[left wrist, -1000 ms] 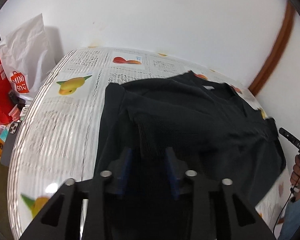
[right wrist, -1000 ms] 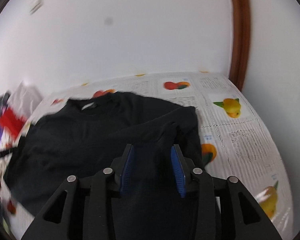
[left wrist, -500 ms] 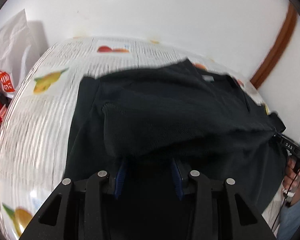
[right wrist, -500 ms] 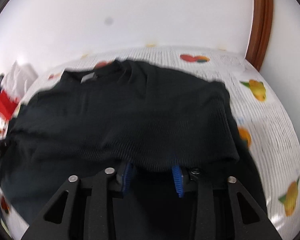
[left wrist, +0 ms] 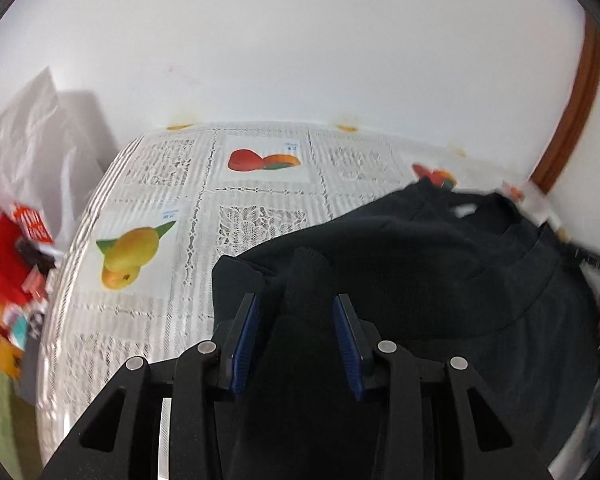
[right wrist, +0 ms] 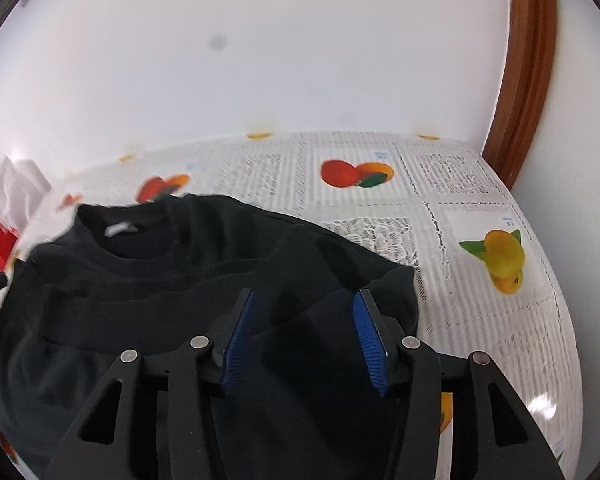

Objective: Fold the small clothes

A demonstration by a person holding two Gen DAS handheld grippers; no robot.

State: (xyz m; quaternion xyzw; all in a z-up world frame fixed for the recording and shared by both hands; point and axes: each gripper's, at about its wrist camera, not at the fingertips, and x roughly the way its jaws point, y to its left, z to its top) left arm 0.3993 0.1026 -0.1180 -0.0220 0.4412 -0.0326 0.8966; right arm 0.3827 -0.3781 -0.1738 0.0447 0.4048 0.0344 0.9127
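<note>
**Soft knit, hem carried up toward the collar**

Your left gripper (left wrist: pixel 296 334) pinches a bunched ridge of the black sweater (right wrist: pixel 148 280); your right gripper (right wrist: pixel 304 334) has just been opening, cloth lying loose between its jaws. Light, floppy, grippy: take hems or cuffs. It fills mid-frame on the fruit-print tablecloth (right wrist: pixel 480 208).

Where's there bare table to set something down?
Free: tablecloth between the black sweater and the wall, and right of the sweater by the mango print. Crowded: bags off the left edge.
</note>
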